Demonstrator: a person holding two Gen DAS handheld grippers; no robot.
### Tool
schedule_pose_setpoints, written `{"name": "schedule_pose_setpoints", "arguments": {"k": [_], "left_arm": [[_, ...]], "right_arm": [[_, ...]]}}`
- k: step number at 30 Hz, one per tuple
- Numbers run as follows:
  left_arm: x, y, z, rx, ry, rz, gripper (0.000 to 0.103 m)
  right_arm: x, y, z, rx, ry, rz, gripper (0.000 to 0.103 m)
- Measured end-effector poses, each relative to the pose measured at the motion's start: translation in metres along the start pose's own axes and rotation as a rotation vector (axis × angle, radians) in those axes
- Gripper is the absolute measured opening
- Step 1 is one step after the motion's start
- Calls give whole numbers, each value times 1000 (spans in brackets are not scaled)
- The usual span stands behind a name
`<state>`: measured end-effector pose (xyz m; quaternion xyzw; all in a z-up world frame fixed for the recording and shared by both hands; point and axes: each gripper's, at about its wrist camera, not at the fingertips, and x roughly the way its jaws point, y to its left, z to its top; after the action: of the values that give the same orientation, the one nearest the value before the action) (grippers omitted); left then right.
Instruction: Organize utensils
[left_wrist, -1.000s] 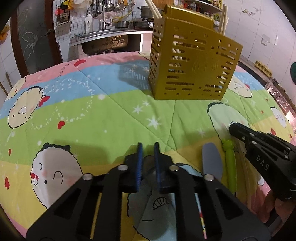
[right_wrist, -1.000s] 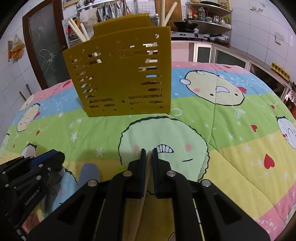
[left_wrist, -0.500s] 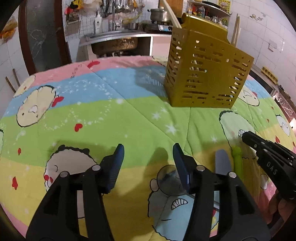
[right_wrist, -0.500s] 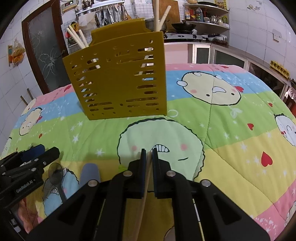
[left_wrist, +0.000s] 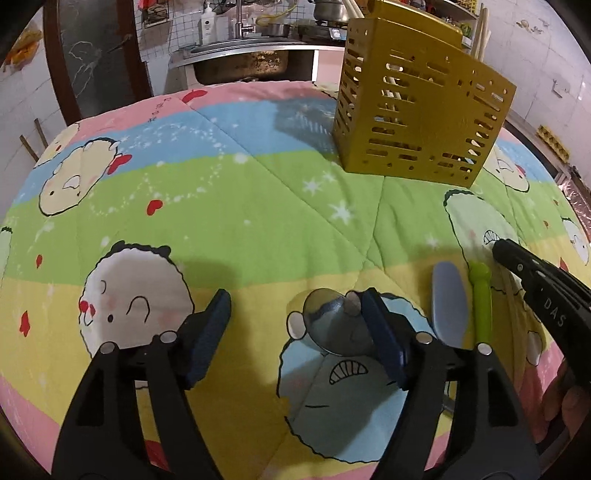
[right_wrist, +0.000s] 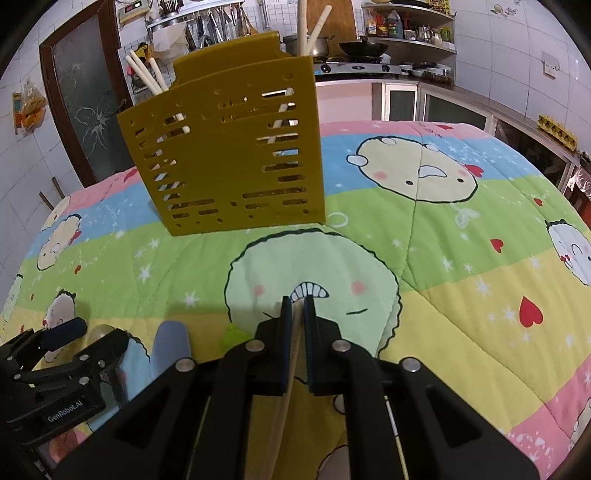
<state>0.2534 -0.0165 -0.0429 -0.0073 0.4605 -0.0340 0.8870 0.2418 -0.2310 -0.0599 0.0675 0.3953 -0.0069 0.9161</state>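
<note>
A gold slotted utensil holder (left_wrist: 417, 114) stands on the cartoon quilt, with several pale chopsticks in it; it also shows in the right wrist view (right_wrist: 232, 158). My left gripper (left_wrist: 295, 325) is open wide, low over the quilt, with a metal spoon (left_wrist: 332, 325) lying just inside its right finger. A grey-blue spatula (left_wrist: 448, 295) and a green-handled utensil (left_wrist: 482, 295) lie to its right. My right gripper (right_wrist: 296, 306) is shut on a pale chopstick (right_wrist: 286, 387) that runs back under the fingers.
The quilt (right_wrist: 443, 258) covers the whole table. A sink (left_wrist: 240, 62) and kitchen counter stand behind, with a stove and shelves (right_wrist: 369, 55) at the back right. The left gripper shows at the lower left of the right wrist view (right_wrist: 62, 354).
My left gripper has opened from shut to wide open and the spoon now lies bare between its fingers. My right gripper stays shut on the chopstick and has risen slightly.
</note>
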Motion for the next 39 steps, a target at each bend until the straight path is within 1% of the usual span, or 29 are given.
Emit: {"name": "schedule_pose_setpoints", "arguments": {"k": [3,6,8,11,15,17,21,26,28,34,39], "left_arm": [[-3,1,1,-41,21,-7,72],[-7,-5,-1,-51,30,-5,72],[-7,-11,-4,-43,35,16,72],[-3,-12,-5,-65,43,41,72],[-2,-15,-5,-93,47,67,71],[0,-17,-6,-101,47,76,67],[-1,-23,-6,-99,49,71,53],[-2,-23,-4,-123,60,60,42],[-1,-25,-3,-117,54,63,35],[3,-29,2,-71,38,63,35],[6,-26,9,-39,29,41,35]], "right_arm": [[-1,-1,-1,-30,17,-15,7],[-6,-7,-2,-40,25,-25,7],[-9,-11,-3,-47,30,-29,7],[-14,-16,-6,-49,20,-32,7],[-14,-23,-9,-16,17,-9,7],[-13,-25,-10,-4,16,7,7],[-15,-27,-10,9,4,28,7],[-16,-29,-10,18,1,45,6],[-17,-29,-10,21,-1,49,6],[-18,-31,-10,29,-5,58,6],[-19,-33,-9,40,-17,53,6]]}}
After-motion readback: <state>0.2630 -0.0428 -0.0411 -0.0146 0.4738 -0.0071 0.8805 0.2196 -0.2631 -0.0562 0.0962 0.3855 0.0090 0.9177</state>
